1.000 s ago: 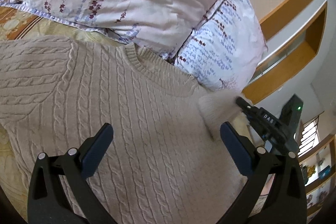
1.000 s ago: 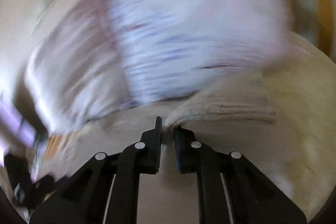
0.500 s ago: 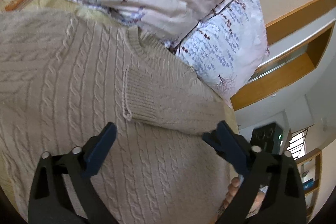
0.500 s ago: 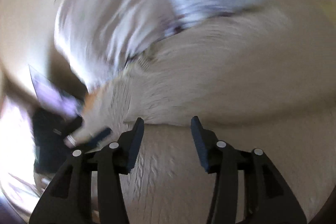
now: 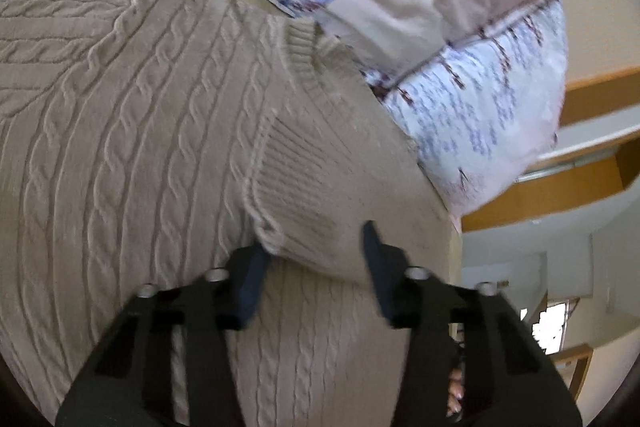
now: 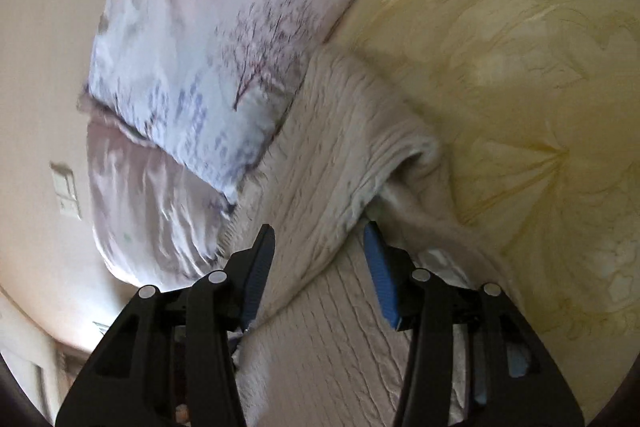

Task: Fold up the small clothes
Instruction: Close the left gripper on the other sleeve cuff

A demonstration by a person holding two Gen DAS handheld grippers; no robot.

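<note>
With both the left gripper (image 5: 314, 263) and right gripper (image 6: 320, 259) released, the beige cable-knit sweater (image 5: 132, 147) lies on the yellow bedspread (image 6: 520, 67), where its loosely folded-in ribbed sleeve cuff (image 5: 296, 195) could slide back off or bunch if snagged.

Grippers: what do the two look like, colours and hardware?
Both alike: matte black plastic frames with cut-out slots and silver round screw heads. Left gripper has dark navy finger pads; right gripper shows brighter blue pads. No markings visible.
</note>
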